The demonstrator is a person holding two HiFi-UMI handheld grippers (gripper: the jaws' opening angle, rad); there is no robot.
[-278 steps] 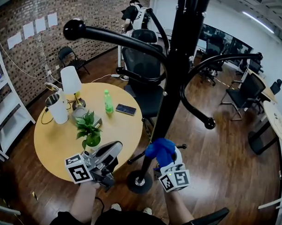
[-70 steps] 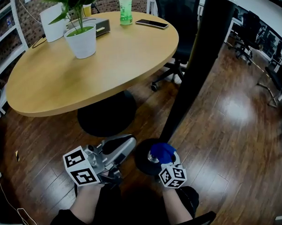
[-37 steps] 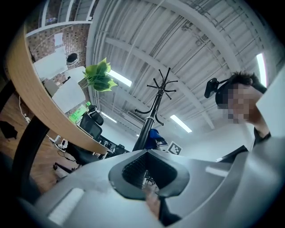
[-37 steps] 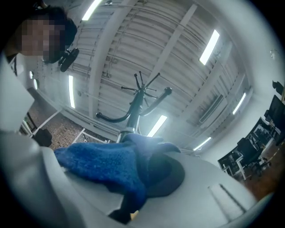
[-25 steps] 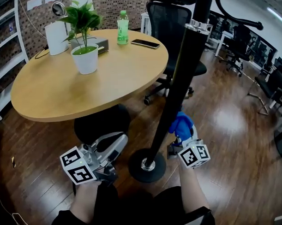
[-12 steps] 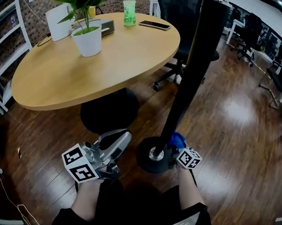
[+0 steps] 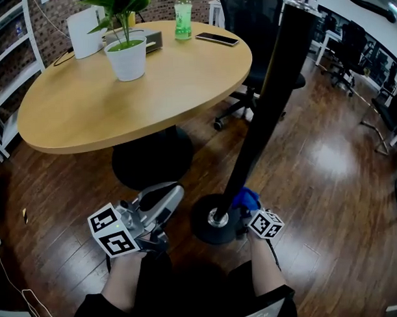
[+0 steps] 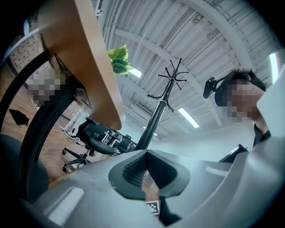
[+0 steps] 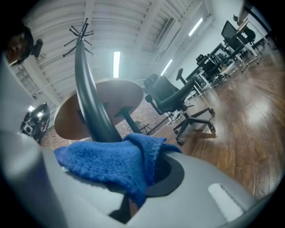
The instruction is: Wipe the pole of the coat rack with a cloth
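One blue cloth (image 9: 111,164): likely soft, light; pinched by a fold in right gripper (image 9: 149,173), at rigid coat-rack pole (image 9: 91,111). Left gripper (image 8: 149,178) closed, empty.

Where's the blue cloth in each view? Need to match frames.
Head view: blue cloth sits low, right of centre, at the foot of the black coat rack pole.
Left gripper view: not in it.
Right gripper view: lower left of centre, pinched in the right hand-held gripper.
Shared landmark: the pole, in all three views.
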